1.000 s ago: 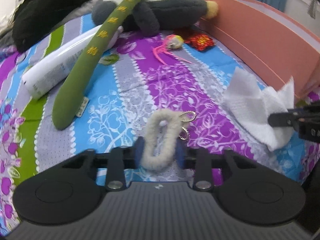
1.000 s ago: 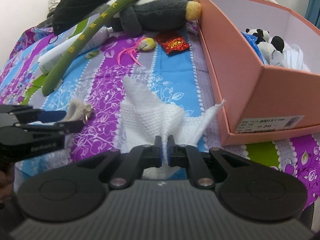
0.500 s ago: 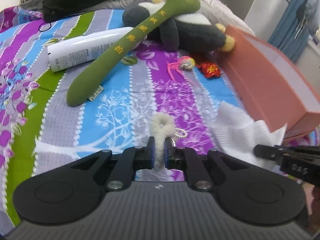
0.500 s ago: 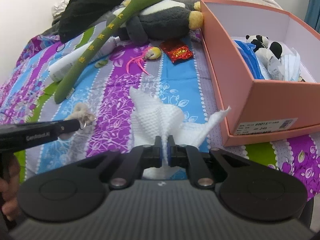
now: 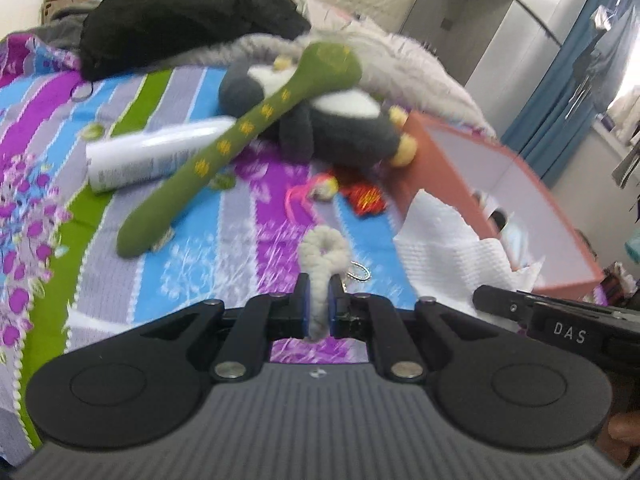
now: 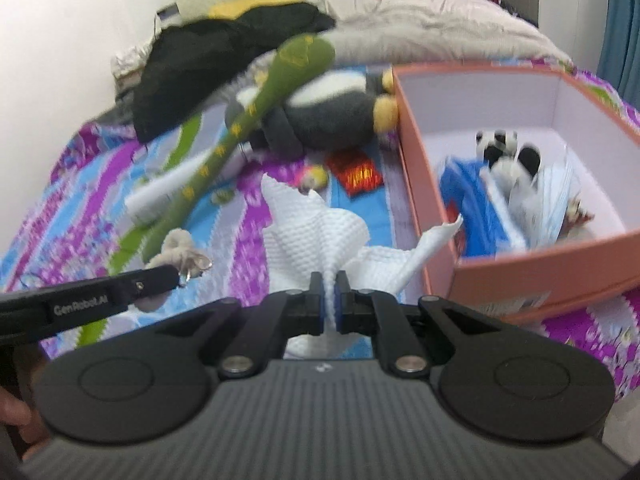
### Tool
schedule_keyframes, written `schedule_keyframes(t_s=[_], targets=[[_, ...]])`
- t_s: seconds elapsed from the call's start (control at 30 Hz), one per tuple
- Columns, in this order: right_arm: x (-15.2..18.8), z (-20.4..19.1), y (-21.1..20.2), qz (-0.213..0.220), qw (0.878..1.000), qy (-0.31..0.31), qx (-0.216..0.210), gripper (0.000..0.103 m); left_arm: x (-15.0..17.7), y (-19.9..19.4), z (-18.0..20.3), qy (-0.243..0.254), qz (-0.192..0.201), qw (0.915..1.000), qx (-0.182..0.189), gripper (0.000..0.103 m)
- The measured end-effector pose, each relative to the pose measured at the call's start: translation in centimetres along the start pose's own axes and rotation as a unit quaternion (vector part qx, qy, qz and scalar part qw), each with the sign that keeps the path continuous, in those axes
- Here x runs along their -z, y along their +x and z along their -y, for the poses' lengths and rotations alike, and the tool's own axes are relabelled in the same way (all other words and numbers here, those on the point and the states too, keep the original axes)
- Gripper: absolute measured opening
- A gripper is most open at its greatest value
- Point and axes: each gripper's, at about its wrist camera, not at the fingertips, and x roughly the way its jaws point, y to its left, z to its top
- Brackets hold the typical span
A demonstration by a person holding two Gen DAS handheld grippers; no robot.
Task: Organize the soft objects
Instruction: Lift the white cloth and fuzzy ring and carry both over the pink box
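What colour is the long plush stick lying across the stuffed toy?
The plush stick is olive green with yellow embroidered characters, clearest in the left wrist view.

A home bedroom: a bed (image 5: 248,248) with a striped floral sheet lies ahead of the gripper, crumpled bedding (image 6: 432,28) beyond, blue curtains (image 5: 560,120) far right.

Both views are smeared by motion blur, so the yellow markings on the green plush stick (image 5: 240,136) cannot be read, nor the print on the white bottle (image 5: 148,156), whose far end the stick covers. The label on the orange box (image 6: 516,264) is blurred and partly behind the right gripper (image 6: 330,304). The box's contents blur together, apart from a panda toy (image 6: 506,152). The bedspread (image 5: 100,240) runs off the left edge.
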Motion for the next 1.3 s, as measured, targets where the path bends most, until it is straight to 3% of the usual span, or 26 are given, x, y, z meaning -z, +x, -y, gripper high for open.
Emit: schedule_keyframes(t_s=[0.5, 0.77, 1.07, 1.3], targets=[[-7.8, 1.6, -7.4, 0.120, 0.993, 0.014, -0.004, 0.008, -10.1, -5.1, 7.7, 0.037, 0.079, 0.9937, 0.070, 0.011], [-11.0, 4.0, -11.0, 0.181, 0.983, 0.017, 0.016, 0.009, -13.8, -4.6, 13.8, 0.075, 0.093, 0.9865, 0.113, 0.011], [-12.1, 10.8, -10.3, 0.178, 0.980, 0.056, 0.068, 0.009, -15.3, 2.9, 21.2, 0.114, 0.036, 0.9823, 0.144, 0.011], [-12.0, 17.8, -5.5, 0.103, 0.983, 0.111, 0.106, 0.009, -14.6, 11.5, 25.4, 0.141, -0.038, 0.9798, 0.136, 0.011]])
